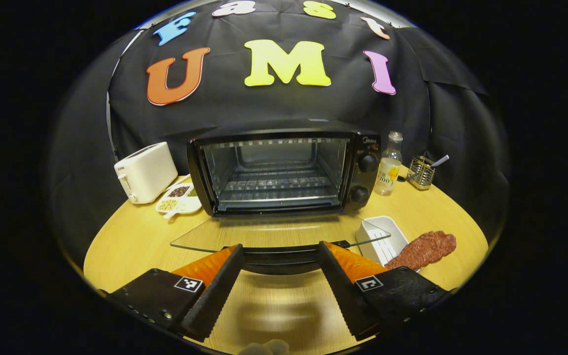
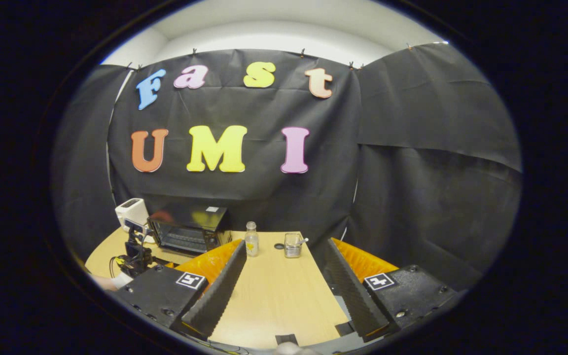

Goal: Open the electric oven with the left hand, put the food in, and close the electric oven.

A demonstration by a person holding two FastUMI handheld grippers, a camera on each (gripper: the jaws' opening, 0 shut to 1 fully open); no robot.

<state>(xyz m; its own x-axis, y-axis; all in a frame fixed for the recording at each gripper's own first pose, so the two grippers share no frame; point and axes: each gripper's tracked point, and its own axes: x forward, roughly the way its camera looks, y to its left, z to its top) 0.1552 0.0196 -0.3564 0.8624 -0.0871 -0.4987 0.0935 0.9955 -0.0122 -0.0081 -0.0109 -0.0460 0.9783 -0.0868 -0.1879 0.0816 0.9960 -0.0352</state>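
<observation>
- My left tool [image 1: 280, 254] is spread wide, holding nothing — the dark handle bar [image 1: 284, 252] of the clear glass oven door [image 1: 264, 234] lies between its orange fingers [image 1: 210, 264], and I cannot tell whether either one touches it.
- The black electric oven [image 1: 284, 170] sits at 12 o'clock in the left gripper view, its door folded flat toward me and the wire rack [image 1: 276, 185] inside bare.
- The food, a reddish-brown slab of minced meat [image 1: 424, 249], lies at 3 o'clock on the pale wooden tabletop [image 1: 131, 246], just beside a white ribbed tray [image 1: 387, 241].
- By my reckoning the opening is done and loading is the step in hand.
- My right tool [image 2: 281, 276] is wide as well and empty, hanging over bare tabletop, with the oven well off at 10 o'clock in the right gripper view.
- To do it well I'd lift the left tool clear of the handle without nudging the door.
- I'd then come at the meat low and along its length, so the soft slab doesn't sag or tear.
- I'd carry it over the flat door, not dragging on the glass, and set it on the middle of the rack.
- The clear glass bottle [image 1: 388, 170] and the wire utensil holder [image 1: 421, 172] at 1 o'clock stand near the oven's knob side, so I'd keep the swing away from them.
</observation>
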